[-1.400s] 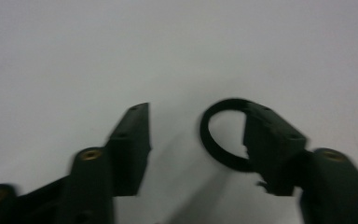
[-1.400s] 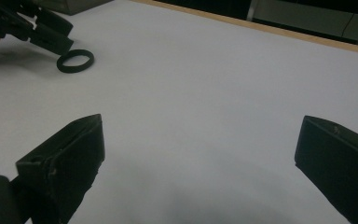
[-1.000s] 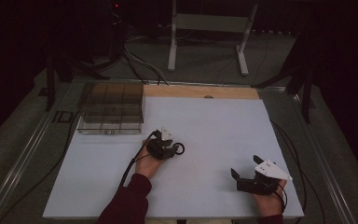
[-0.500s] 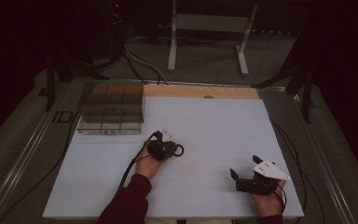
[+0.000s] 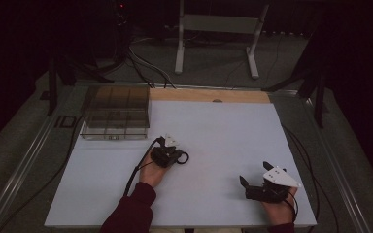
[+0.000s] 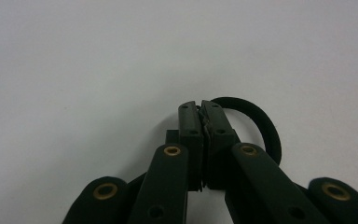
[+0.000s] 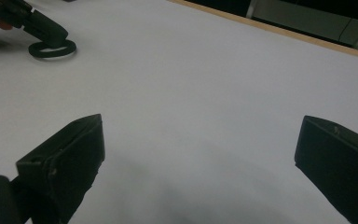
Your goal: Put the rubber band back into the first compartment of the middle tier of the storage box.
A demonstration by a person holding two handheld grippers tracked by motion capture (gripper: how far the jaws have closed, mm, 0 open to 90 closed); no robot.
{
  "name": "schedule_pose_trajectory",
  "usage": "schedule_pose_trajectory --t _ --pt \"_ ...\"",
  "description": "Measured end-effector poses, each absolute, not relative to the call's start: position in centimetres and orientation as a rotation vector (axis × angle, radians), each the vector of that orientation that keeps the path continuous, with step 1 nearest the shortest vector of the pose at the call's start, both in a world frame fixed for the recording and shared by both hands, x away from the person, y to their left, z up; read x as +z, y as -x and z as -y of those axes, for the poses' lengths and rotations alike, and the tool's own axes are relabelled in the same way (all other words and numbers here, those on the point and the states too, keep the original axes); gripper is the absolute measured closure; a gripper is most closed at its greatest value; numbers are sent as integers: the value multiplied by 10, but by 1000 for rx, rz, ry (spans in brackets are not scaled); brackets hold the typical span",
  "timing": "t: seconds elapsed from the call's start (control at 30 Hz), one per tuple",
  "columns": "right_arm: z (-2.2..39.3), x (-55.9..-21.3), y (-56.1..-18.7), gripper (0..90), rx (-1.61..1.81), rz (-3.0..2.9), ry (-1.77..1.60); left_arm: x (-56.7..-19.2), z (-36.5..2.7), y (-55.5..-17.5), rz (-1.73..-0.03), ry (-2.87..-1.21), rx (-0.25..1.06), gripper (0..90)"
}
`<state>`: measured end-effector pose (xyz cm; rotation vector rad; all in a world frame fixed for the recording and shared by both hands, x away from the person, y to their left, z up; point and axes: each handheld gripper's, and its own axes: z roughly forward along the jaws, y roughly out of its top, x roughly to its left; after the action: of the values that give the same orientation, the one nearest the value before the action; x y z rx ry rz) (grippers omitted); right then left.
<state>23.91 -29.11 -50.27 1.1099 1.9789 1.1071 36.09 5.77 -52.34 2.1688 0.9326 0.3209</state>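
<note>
Compared with the frame one second earlier, the left gripper (image 5: 174, 156) sits slightly lower and nearer the person on the white table (image 5: 223, 126), and the black ring (image 5: 182, 158) has moved with it; the right gripper (image 5: 245, 187) is almost unchanged near the front right corner. The left gripper's jaws are closed together on the rim of the black ring (image 6: 249, 119), pinching it at one edge so the loop projects to the right of the jaw tips in the left gripper view. The ring lies flat on the table surface near the table's centre, slightly left; being round, it shows no long axis. In the right gripper view the ring (image 7: 52, 48) appears far off at upper left under the left gripper's tip. The right gripper's jaws stand wide apart, holding nothing. A clear plastic box with compartments (image 5: 115, 114) sits at the table's far left corner; its contents cannot be made out.
</note>
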Motion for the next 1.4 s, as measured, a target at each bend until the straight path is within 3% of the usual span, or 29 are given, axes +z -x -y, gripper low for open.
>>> schedule_pose_trajectory --t 1.4 --pt "292 -502 -238 20 1119 -1972 -1114 -476 -97 -363 -994 -2034 384 892"
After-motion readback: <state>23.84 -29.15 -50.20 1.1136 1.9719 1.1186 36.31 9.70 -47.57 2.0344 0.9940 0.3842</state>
